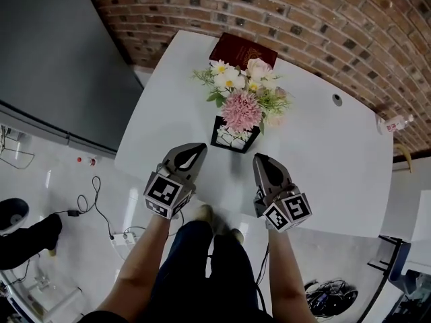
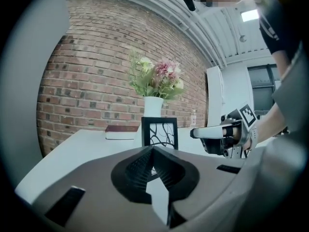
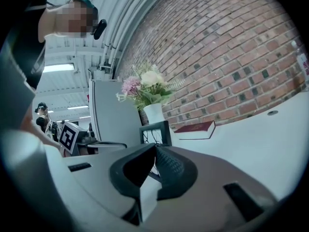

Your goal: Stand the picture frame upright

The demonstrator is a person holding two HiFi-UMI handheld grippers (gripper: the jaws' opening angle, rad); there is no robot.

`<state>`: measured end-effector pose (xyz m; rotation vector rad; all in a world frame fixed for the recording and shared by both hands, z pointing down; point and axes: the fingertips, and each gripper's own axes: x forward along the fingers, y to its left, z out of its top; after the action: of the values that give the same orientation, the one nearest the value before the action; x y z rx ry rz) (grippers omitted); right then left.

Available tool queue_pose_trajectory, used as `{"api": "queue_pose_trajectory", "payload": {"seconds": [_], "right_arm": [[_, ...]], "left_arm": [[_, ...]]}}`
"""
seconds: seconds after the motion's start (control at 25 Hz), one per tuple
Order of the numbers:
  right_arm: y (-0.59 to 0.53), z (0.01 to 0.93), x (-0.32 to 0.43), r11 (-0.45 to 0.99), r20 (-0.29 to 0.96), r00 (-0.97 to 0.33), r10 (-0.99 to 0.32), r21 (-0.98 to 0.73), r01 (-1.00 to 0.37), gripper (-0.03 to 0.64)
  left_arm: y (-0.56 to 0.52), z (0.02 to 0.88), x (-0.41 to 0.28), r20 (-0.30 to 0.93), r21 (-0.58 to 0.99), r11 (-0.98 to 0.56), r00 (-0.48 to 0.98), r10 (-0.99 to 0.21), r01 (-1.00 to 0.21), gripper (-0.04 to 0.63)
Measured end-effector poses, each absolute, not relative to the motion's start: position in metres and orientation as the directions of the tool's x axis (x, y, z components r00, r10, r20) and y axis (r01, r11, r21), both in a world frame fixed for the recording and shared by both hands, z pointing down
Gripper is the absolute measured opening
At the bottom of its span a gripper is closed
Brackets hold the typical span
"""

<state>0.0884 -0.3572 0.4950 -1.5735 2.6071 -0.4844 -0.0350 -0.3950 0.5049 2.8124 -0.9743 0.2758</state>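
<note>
Head view looks steeply down on a white surface [image 1: 323,153] set against a brick wall [image 1: 323,25], with a dark red book [image 1: 242,49] lying flat at the far side and a vase of flowers [image 1: 246,96] near the middle. Just in front of the vase stands the picture frame [image 1: 234,136], black-edged with a branch pattern. In both gripper views it is already upright on its lower edge, its face turned toward the person and its slightly longer side vertical. The left hand-held gripper [image 1: 196,147] and the right hand-held gripper [image 1: 260,159] hover at the near edge of the surface, one to each side. The frame lies straight ahead of them and between their lines, apart from both. The left one looks a little nearer to it. Each hand-held gripper has its jaws pressed together with nothing between the ribbed pads. Judging by this, the frame needs no more lifting, and any coming move would only be a reach forward and inward.
</note>
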Motion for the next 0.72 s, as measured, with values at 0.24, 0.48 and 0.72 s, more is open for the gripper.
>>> {"api": "queue_pose_trajectory", "payload": {"seconds": [0.24,0.48,0.72], "right_arm": [[-0.34,0.48,0.08,0.449,0.141,-0.494,-0.858,-0.261,-0.855,0.005],[-0.31,0.46,0.071,0.482,0.143,-0.522,-0.841,-0.244,-0.842,0.005],[-0.276,0.436,0.066,0.509,0.132,-0.545,-0.828,-0.231,-0.829,0.005]], "left_arm": [[-0.375,0.477,-0.033,0.192,0.081,-0.772,0.77,-0.608,-0.63,0.0],[-0.345,0.46,-0.037,0.148,0.158,-0.748,0.765,-0.627,-0.644,0.0],[-0.305,0.439,-0.04,0.117,0.224,-0.724,0.755,-0.645,-0.653,0.0]]}}
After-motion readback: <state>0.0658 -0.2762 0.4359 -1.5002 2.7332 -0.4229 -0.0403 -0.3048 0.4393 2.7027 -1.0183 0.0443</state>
